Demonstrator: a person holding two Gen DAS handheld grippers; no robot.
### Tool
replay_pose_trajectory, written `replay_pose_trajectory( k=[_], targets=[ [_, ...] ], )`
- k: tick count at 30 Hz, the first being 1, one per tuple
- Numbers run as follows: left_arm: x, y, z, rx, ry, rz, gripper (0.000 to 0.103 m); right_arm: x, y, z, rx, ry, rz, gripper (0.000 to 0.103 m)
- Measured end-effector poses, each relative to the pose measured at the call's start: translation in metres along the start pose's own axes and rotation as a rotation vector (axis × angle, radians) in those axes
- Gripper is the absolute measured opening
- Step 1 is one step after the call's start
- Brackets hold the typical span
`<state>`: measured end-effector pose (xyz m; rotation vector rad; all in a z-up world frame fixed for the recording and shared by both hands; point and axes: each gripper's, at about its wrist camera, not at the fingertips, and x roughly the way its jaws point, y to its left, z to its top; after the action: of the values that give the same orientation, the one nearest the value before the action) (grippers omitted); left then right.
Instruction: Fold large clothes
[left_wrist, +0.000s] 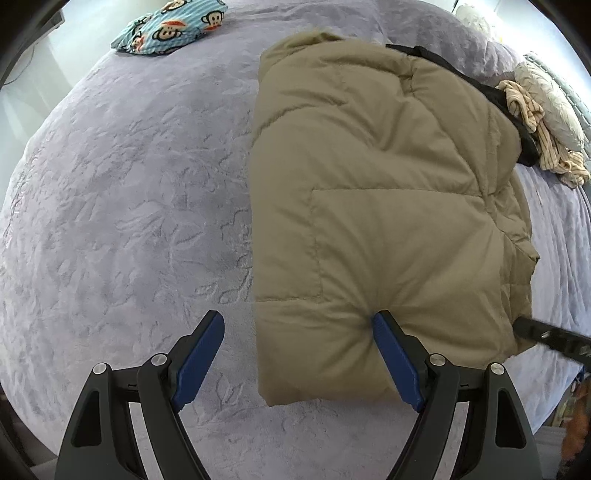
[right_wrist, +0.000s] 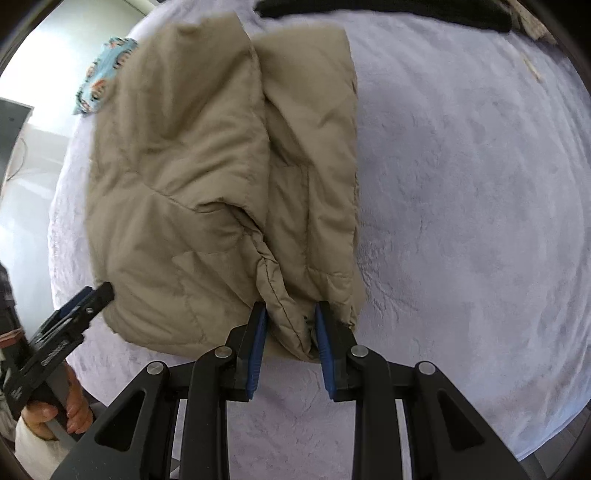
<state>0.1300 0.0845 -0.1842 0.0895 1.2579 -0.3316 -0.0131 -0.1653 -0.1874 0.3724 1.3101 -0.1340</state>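
Jacket (left_wrist: 384, 206) sits on the grey bedspread (left_wrist: 122, 206), already folded lengthwise into a long puffy slab, hem end nearest me at 6 o'clock. My right gripper (right_wrist: 290, 328) is clamped on the hem where the two front layers meet. My left gripper (left_wrist: 299, 354) is spread wide: its right pad digs into the hem fabric at 5 o'clock, its left pad hangs over bare bedspread, gripping nothing.

Likely next step: fold the hem end up toward the collar at 12. To do it clean:
- close left on the hem corner first, full thickness
- lift both corners level, same pace, or the padding slides and the layers skew
- lay down, then press out trapped air

Around: monkey-print cloth (left_wrist: 173, 27) at 11 o'clock, well apart. Black garment (left_wrist: 506, 99) touches the jacket's far edge at 1–2 o'clock, striped beige cloth (left_wrist: 546, 144) and a pillow (left_wrist: 554, 99) just beyond. Those crowd the landing zone; keep the fold short of them.
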Motion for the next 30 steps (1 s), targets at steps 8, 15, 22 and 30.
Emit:
replay_pose_trajectory(
  k=[8,15,22,30],
  targets=[
    [-0.006,0.004,0.026,-0.019,-0.064,0.028,0.084,-0.059,0.007,0.059,0.022,-0.237,0.133,0.064],
    [0.013,-0.022,0.037,0.069,-0.055,0.056,0.084,-0.001,0.012,0.14,0.128,-0.217,0.089,0.023],
    [0.027,-0.04,0.044,0.099,-0.043,0.001,0.087,0.055,-0.012,0.159,0.139,-0.142,-0.003,0.019],
    [0.027,-0.042,0.043,0.086,-0.019,0.009,0.089,0.055,-0.012,0.157,0.104,-0.139,-0.035,0.019]
  ],
)
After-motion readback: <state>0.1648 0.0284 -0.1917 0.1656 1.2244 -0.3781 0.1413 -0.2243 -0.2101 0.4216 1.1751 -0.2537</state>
